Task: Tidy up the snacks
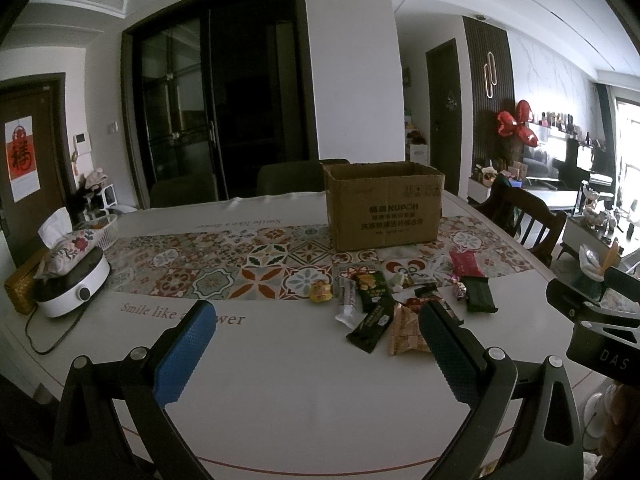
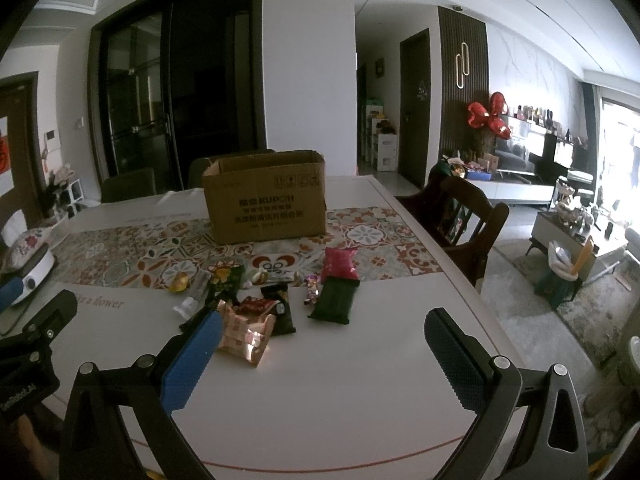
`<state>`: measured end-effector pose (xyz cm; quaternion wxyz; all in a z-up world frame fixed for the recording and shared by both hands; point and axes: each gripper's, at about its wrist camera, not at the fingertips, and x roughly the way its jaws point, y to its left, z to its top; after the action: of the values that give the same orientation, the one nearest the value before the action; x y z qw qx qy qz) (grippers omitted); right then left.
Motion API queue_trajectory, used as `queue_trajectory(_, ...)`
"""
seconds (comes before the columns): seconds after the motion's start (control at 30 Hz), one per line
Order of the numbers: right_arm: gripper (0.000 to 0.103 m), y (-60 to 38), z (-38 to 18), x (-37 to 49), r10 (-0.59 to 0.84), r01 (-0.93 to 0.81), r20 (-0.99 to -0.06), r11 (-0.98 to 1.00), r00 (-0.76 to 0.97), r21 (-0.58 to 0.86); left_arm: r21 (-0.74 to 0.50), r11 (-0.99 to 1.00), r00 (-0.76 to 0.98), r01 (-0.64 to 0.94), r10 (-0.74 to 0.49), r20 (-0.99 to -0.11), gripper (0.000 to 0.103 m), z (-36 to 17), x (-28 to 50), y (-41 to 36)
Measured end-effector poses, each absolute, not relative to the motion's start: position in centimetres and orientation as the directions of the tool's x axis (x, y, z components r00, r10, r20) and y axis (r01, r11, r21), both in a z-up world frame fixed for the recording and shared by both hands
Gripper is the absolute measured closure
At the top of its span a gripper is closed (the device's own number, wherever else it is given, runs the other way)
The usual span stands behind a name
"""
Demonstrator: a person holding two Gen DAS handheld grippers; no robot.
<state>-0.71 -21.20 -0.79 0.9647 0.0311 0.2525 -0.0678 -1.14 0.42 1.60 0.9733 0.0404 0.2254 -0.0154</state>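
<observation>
Several snack packets lie loose on the table in front of an open cardboard box (image 1: pixel 384 204) (image 2: pixel 266 200). Among them are a dark green packet (image 1: pixel 478 294) (image 2: pixel 335 299), a red packet (image 1: pixel 464 263) (image 2: pixel 339 263), a shiny orange-pink bag (image 1: pixel 406 332) (image 2: pixel 246 332), a black-green bar (image 1: pixel 372 320) and a small yellow sweet (image 1: pixel 321 291) (image 2: pixel 179 282). My left gripper (image 1: pixel 316 344) is open and empty, held above the table just short of the pile. My right gripper (image 2: pixel 324 352) is open and empty, to the right of the orange-pink bag.
A white round cooker (image 1: pixel 74 284) with a floral tissue pouch (image 1: pixel 68 246) stands at the table's left end, its cord trailing forward. A white basket (image 1: pixel 102 228) sits behind it. Wooden chairs (image 2: pixel 464 216) stand at the right edge, dark chairs (image 1: pixel 296 178) behind the table.
</observation>
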Motion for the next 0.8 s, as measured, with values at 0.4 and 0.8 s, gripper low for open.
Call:
queue_trajectory(0.4, 0.001, -21.1, -1.0, -0.6, -0.111, 0.142, -0.494, 0.99, 0.862, 0.026, 0.072, 0.996, 0.897, 0.049, -0.012, -0.441, 0.0, 1.8, -0.9, 0.7)
queue_trajectory(0.8, 0.001, -20.3, -2.4, 2.1, -0.048, 0.07, -0.558, 0.997, 0.829, 0.02, 0.088, 0.994, 0.866, 0.071, -0.018, -0.5, 0.001, 0.0, 2.4, 0.8)
